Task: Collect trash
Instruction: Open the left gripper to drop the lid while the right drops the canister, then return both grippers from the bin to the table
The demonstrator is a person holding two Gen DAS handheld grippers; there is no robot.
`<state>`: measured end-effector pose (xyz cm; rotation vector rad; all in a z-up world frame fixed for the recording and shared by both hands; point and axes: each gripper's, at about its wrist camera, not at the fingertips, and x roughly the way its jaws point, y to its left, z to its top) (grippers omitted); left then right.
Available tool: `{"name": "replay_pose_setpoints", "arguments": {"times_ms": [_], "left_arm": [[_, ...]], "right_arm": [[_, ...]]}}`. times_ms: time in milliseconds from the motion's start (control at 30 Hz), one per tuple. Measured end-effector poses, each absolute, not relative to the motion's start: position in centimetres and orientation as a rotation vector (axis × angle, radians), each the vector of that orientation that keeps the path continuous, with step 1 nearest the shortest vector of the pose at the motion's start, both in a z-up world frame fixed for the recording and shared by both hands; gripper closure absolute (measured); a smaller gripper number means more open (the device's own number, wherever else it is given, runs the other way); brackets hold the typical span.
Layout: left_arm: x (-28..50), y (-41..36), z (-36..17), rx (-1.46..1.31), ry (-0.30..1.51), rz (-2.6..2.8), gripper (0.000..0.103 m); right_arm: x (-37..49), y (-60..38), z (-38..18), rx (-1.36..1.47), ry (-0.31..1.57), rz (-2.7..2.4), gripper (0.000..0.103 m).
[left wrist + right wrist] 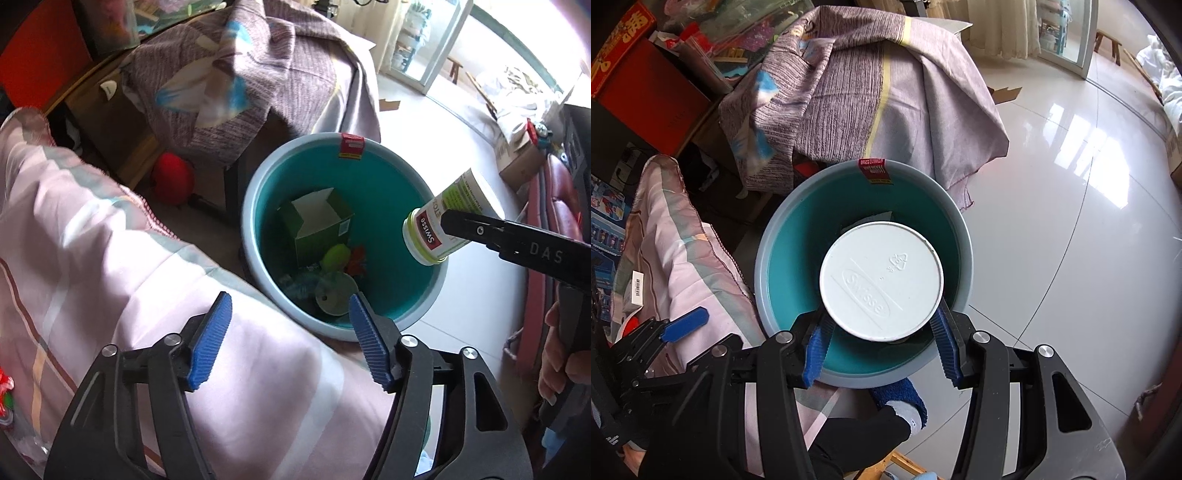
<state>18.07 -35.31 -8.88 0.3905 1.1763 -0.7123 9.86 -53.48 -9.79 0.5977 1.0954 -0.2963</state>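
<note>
**Bottle held over the bin, ready to drop**

We are at the drop-off step of collecting trash. Our landmark is the teal bin (pixel 373 173), standing on the tiled floor (pixel 1071 229) beside a bed covered in a pink striped quilt (pixel 110 258).

Our right hand-held gripper (pixel 882 339) is clamped on a white Swisse bottle (pixel 881 280); its blue pads press the bottle's sides from left and right. From the right wrist view the bottle's embossed base faces the camera and sits squarely within the bin's mouth. From the left wrist view the same bottle (pixel 443 221) hangs tilted, cap end down, just above the bin's right rim and not yet below it.

Our left hand-held gripper (pixel 290 339) has its jaws apart with nothing between them. It hovers over the quilt at the bin's near edge.

Inside the bin already lie a green carton (pixel 317 225), a lime-green piece (pixel 336 256), something red (pixel 356 262) and a round pale disc (pixel 334 295). A red sticker (pixel 351 146) marks the bin's far rim.

We judge that the next move calls for little: parting the right jaws so the bottle falls clear inside. Since the bottle sits close to the right rim in one view, nudging it toward the bin's centre first would lower the chance of it clipping the rim and bouncing onto the floor.
</note>
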Motion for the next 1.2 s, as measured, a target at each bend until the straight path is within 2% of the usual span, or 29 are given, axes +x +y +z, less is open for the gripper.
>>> {"name": "replay_pose_setpoints", "arguments": {"times_ms": [133,167,233,300,400,800,1200], "left_arm": [[18.0,-34.4,-8.5,0.362,1.167,-0.706,0.022],[18.0,-34.2,-8.3,0.355,1.165,-0.707,0.02],[17.9,-33.8,-8.1,0.346,1.158,-0.708,0.016],[17.7,-33.5,-8.0,0.34,1.156,-0.71,0.015],[17.5,-32.9,-7.8,0.327,1.155,-0.711,0.014],[16.6,-28.9,-6.3,0.263,1.132,-0.693,0.011],[15.5,-21.0,-4.4,0.175,1.099,-0.603,0.009]], "right_arm": [[10.3,-53.0,-9.7,0.59,1.109,-0.294,0.054],[10.4,-53.0,-9.7,0.593,1.111,-0.298,0.045],[10.4,-52.9,-9.4,0.587,1.101,-0.314,0.037],[10.4,-52.8,-9.0,0.578,1.098,-0.32,0.037],[10.3,-52.5,-8.7,0.576,1.099,-0.329,0.03],[9.9,-49.8,-7.1,0.566,1.113,-0.342,0.025],[10.9,-43.5,-4.4,0.495,1.115,-0.263,0.022]]}}
